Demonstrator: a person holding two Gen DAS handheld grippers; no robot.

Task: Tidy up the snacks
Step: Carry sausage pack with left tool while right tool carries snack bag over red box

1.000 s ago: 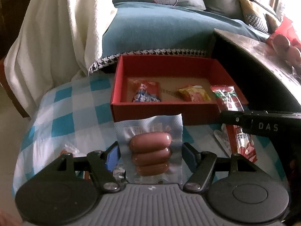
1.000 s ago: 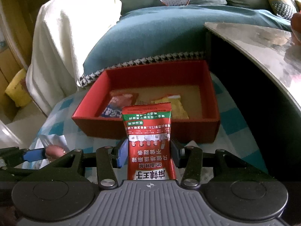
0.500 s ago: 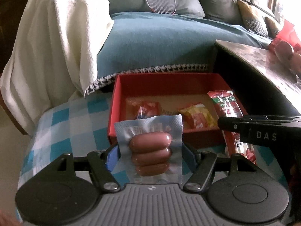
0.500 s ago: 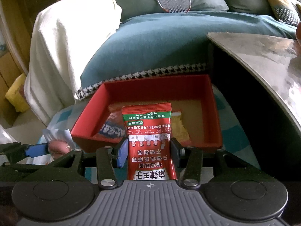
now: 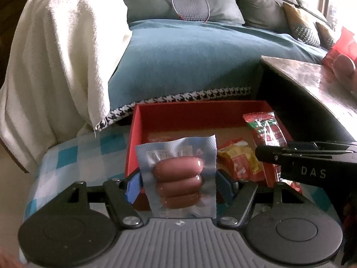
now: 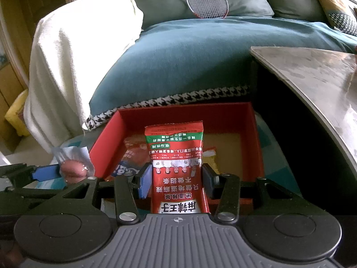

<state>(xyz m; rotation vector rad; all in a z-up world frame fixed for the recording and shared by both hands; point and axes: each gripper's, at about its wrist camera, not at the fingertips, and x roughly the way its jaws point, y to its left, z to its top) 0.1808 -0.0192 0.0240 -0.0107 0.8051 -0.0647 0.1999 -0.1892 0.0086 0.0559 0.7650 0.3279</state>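
My left gripper (image 5: 178,181) is shut on a clear pack of sausages (image 5: 178,174), held upright over the near left wall of the red box (image 5: 200,111). My right gripper (image 6: 176,178) is shut on a red and green snack packet (image 6: 176,156), held over the red box (image 6: 256,143). The packet (image 5: 265,134) and the right gripper's side (image 5: 308,163) show in the left wrist view. The sausage pack (image 6: 73,163) shows at the left in the right wrist view. A yellow and red snack (image 5: 238,158) and a red and blue one (image 6: 129,158) lie in the box.
The box sits on a blue and white checked cloth (image 5: 73,154). Behind it is a teal-covered sofa (image 5: 189,62) with a white towel (image 5: 55,55) and a racket (image 5: 189,4). A grey tabletop (image 6: 312,76) rises on the right.
Both grippers have moved forward and up, closer to the box, each still holding its snack. The box now sits lower and nearer in both views.
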